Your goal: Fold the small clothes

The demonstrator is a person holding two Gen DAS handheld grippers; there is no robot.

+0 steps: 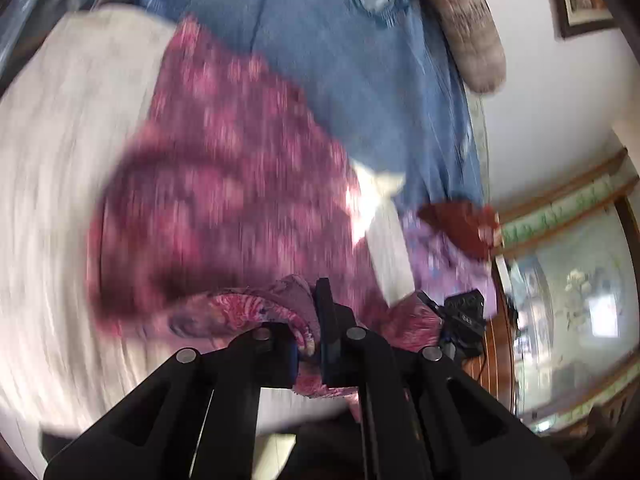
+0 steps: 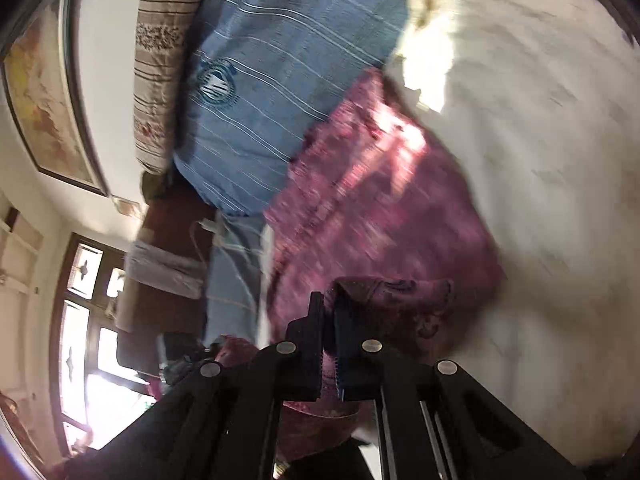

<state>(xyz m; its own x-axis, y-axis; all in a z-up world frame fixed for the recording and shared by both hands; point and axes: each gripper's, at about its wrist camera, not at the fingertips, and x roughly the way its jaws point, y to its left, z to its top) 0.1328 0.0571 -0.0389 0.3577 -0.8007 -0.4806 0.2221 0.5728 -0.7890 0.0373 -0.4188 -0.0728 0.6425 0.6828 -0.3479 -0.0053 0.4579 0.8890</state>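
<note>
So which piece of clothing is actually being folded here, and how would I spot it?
Start at the wide cream bedspread covering the bed, beside the blue striped pillow. Lying across it is the magenta patterned garment, its near edge pinched in the shut jaws of both the left gripper and right gripper. It is the only pink-purple printed cloth; everything around it is plain cream or blue.

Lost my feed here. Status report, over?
Left gripper and right gripper both shut on pink cloth. Cloth partly lifted off white bedding. Nothing in the way.
</note>
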